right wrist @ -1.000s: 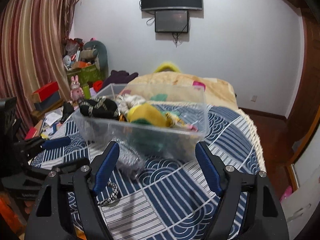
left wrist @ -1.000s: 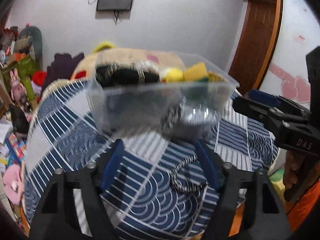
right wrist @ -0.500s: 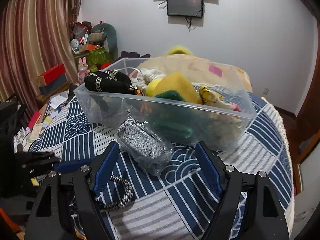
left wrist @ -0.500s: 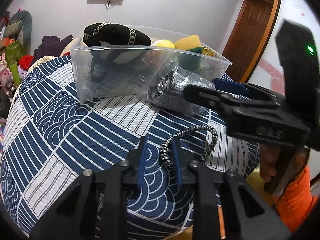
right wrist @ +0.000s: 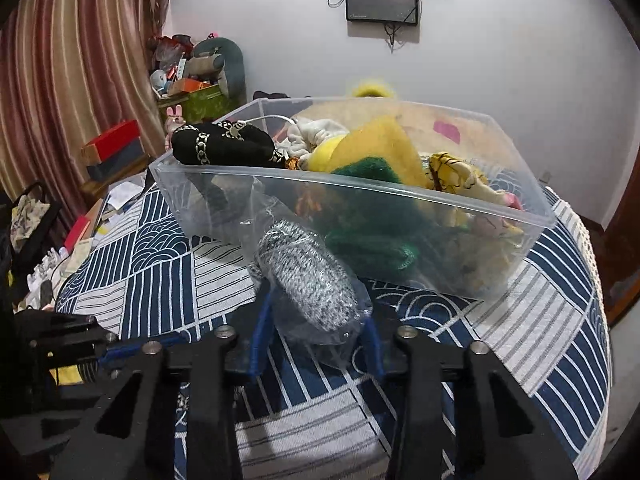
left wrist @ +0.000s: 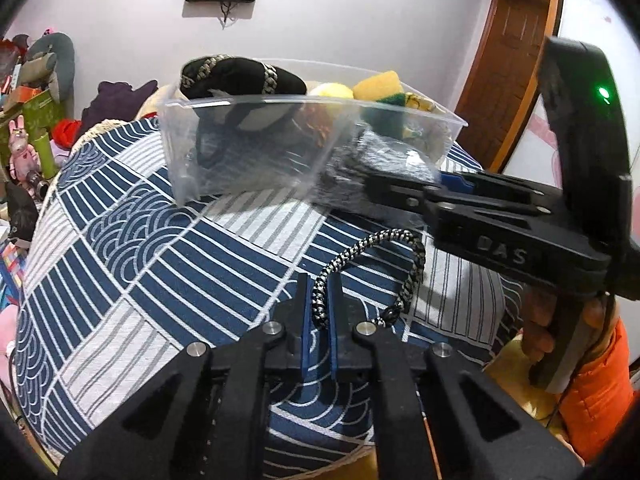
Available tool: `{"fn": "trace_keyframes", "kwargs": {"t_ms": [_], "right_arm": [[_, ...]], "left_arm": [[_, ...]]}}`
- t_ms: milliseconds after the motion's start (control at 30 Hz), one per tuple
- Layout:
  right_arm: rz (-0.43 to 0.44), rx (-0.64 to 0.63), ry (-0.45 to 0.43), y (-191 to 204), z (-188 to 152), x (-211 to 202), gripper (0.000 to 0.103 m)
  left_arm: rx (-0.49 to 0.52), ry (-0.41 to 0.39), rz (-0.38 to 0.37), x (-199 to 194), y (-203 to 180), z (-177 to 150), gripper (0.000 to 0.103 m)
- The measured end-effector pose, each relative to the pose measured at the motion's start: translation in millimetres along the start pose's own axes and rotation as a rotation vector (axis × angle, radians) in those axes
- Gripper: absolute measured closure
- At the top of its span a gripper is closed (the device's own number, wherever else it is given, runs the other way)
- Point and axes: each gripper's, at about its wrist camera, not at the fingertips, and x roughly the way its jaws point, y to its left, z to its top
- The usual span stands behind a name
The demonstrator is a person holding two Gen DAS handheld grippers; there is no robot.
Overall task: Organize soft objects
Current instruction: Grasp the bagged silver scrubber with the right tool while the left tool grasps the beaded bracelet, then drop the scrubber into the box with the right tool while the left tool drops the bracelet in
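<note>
My left gripper (left wrist: 319,300) is shut on a black-and-white braided cord (left wrist: 362,246) that loops over the blue patterned bedspread (left wrist: 160,248). My right gripper (right wrist: 316,328) has closed onto a clear bag holding a grey knitted roll (right wrist: 308,280), just in front of the clear plastic bin (right wrist: 400,196). The bin (left wrist: 256,148) holds a black pouch with chain trim (right wrist: 222,146), a yellow-green sponge (right wrist: 372,156) and other soft items. The right gripper also shows in the left wrist view (left wrist: 404,188), reaching to the bag.
The bed edge falls off on the left to a cluttered floor (right wrist: 72,236). Boxes and toys (right wrist: 192,88) stand by the curtain. A wooden door (left wrist: 504,60) is to the right. A hand in an orange sleeve (left wrist: 592,360) holds the right gripper.
My left gripper closed on the braided cord. My right gripper moved forward and closed around the bagged knitted roll.
</note>
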Motion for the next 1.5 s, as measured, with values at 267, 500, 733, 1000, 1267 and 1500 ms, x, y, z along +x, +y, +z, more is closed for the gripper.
{"fn": "trace_keyframes", "kwargs": {"t_ms": [267, 500, 733, 1000, 1267, 1500], "right_arm": [[-0.029, 0.01, -0.06, -7.6, -0.6, -27.2, 0.075], [-0.045, 0.019, -0.125, -10.5, 5.1, -52.7, 0.075], [-0.058, 0.019, -0.199, -10.7, 14.4, -73.3, 0.075], [-0.078, 0.027, -0.272, -15.4, 27.6, -86.0, 0.075], [-0.097, 0.036, -0.337, -23.8, 52.8, -85.1, 0.075], [-0.111, 0.058, -0.331, -25.4, 68.6, -60.7, 0.075]], "left_arm": [[-0.01, -0.077, 0.038, -20.7, 6.4, 17.1, 0.097], [-0.008, -0.187, 0.058, -47.4, 7.3, 42.1, 0.097], [0.0, -0.284, 0.076, -62.5, 6.7, 69.4, 0.097], [-0.001, -0.376, 0.086, -69.8, 5.2, 105.0, 0.097], [0.0, -0.406, 0.115, -56.7, 3.9, 131.0, 0.097], [-0.008, -0.327, 0.169, -12.9, 12.5, 143.0, 0.097]]}}
